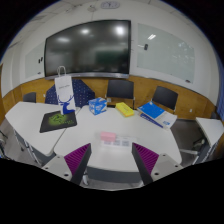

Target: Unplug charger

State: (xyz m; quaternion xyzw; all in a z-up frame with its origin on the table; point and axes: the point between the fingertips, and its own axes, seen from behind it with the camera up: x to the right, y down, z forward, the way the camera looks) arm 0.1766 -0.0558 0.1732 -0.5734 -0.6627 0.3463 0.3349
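Note:
My gripper (112, 162) is open, its two fingers wide apart with magenta pads (79, 159) showing on the inner faces. Nothing is held. Just ahead of the fingers, near the front edge of the white table (100, 128), lies a small white and pink object (110, 140). It is too small to tell whether it is the charger or a socket block. No cable is visible.
On the tables stand a white paper bag (63, 86), a green thing on a dark mat (57, 120), a blue box (97, 105), a yellow object (125, 110) and a blue flat object (152, 110). Chairs ring the tables; a wall screen (88, 47) hangs behind.

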